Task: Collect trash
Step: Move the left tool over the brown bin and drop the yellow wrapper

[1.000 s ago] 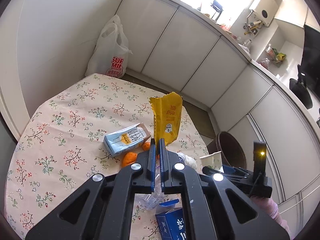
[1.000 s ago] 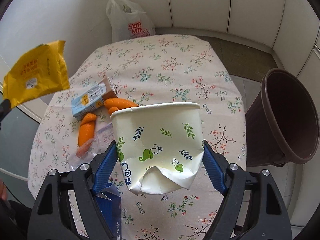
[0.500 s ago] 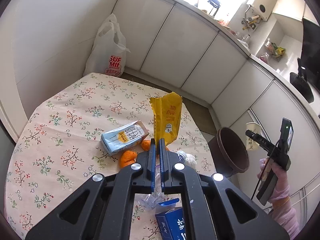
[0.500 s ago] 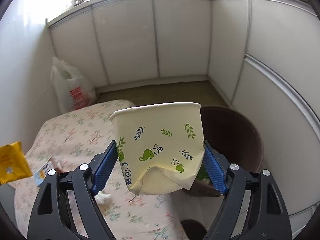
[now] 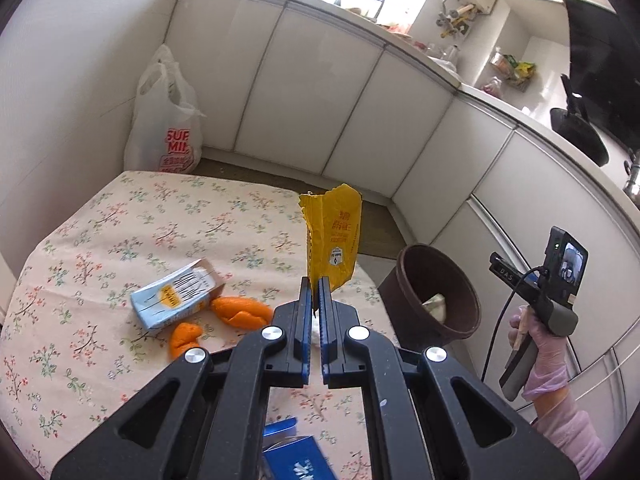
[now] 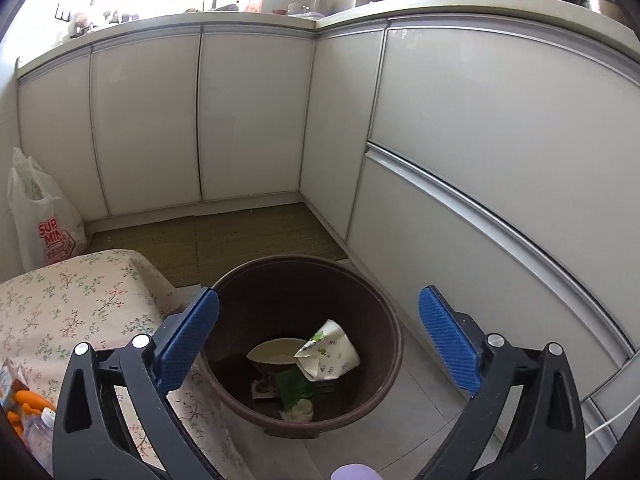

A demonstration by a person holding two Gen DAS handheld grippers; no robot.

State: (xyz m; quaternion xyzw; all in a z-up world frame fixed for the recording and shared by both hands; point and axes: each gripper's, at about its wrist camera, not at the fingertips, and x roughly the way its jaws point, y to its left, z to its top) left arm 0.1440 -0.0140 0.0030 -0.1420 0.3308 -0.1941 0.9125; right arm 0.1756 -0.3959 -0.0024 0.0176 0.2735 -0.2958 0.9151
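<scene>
from my left wrist camera i see the white plastic bag (image 5: 164,120) on the floor past the far left corner of the surface (image 5: 100,224), against the cabinets. on the floral cloth, toward the middle, a light blue carton (image 5: 176,294) lies on its side, and just beside it toward the near edge sit orange peels (image 5: 240,312), one touching the carton's end. at the near edge a dark blue box (image 5: 296,460) shows under my left claw (image 5: 316,292). that claw is pressed together and pinching the bottom edge of a torn yellow wrapper (image 5: 332,240), which stands upright above the surface near its right edge. off the right edge, on the floor, stands the brown bin (image 5: 436,292), with a pale crumpled piece visible inside. further right, a gloved hand (image 5: 536,344) holds the handle of my other tool above the bin's side.

from my right wrist camera the surface's corner (image 6: 80,292) is at left, with peels and a clear bottle cap at the lower left. my right claw (image 6: 320,340) is spreading, its blue pads (image 6: 188,336) wide apart with nothing between them, hanging over the bin (image 6: 380,320). the paper cup (image 6: 332,352) with green leaf print lies on its side at the bin's bottom, resting on a pale lid-like disc and other scraps, apart from both pads.
</scene>
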